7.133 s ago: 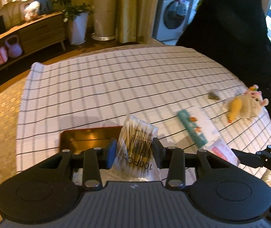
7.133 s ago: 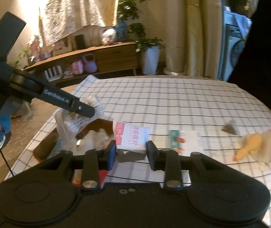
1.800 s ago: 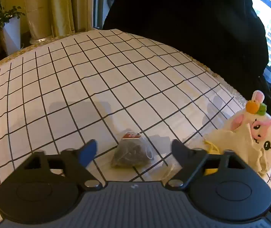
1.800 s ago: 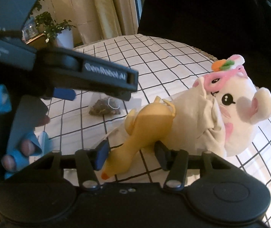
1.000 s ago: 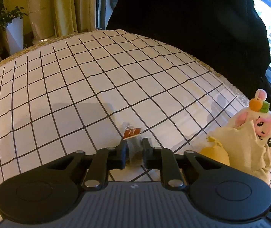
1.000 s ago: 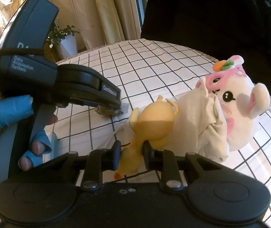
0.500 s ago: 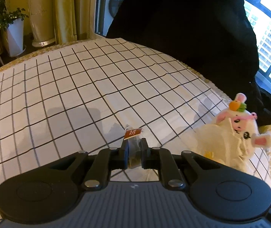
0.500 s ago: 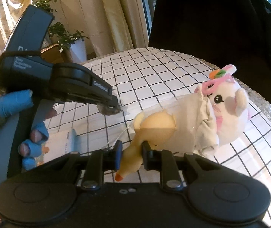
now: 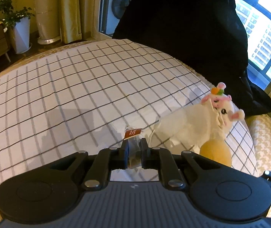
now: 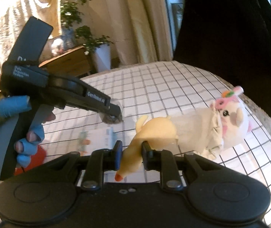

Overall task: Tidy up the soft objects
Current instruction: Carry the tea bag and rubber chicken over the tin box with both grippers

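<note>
light: warm daylight from window (image 9: pixel 265 38) | glare: upper-left, right wrist view | blur: slight | edges: fisheye-bent

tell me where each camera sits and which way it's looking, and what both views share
Left wrist view: sits on the left tool, looking down along its fingers over the checked cloth; the tool pinches a tea bag; no hand shows.
Right wrist view: sits on the right tool, looking forward and down; it grips the yellow duck; the gloved left hand shows.
Shared: the tea bag, the duck, the white plush toy, the cloth and the left tool.
</note>
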Tool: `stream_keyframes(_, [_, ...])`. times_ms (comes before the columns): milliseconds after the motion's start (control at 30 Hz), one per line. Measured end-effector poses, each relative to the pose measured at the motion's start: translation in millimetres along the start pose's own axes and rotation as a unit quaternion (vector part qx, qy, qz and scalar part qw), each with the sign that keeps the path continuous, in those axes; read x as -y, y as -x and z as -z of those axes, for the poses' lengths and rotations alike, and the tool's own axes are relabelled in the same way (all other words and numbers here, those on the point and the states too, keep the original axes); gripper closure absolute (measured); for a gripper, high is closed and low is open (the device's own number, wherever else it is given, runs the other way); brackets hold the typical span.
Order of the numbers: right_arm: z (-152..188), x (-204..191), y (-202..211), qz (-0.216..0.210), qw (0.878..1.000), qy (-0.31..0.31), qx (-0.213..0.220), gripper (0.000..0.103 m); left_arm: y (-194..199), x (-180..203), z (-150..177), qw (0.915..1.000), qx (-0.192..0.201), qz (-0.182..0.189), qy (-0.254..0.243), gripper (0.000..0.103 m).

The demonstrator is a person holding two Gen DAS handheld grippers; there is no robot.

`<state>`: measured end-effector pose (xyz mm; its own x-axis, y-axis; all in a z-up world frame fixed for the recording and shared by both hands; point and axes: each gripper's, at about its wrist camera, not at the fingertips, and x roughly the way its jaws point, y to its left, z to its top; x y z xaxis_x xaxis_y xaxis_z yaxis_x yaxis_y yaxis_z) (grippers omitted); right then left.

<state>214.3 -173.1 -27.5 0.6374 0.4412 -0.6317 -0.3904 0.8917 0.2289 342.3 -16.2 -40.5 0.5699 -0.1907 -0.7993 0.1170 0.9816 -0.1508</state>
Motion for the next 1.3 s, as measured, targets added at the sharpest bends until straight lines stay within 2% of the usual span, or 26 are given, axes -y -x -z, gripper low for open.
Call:
stream_keyframes(367, [1.7,-56.0,25.7,-0.061,0.998,0.034,0.007,0.083,80.9,-29.7,36.1,0.9996,0.016,-0.014,0.016,0.091])
stream_keyframes(700, [3.2,-109.8,30.7,-0.106,0.992,0.070,0.002,0.083,139.3,-84.2,79.8,0.9983,0.022,-0.040,0.037,0.091])
stream_keyframes(1067, [4.1,-177.3,19.5,-0.146,0.981,0.128,-0.014,0.083,180.1,-152.0,116.4,0.9941,0.026,-0.077,0.072,0.091])
stream_keyframes(1300, [10.2,-222.3,-2.5,-0.163,0.973,0.162,-0.035,0.083,185.1,-192.5,136.8,0.9906,0.018,-0.096,0.096,0.091])
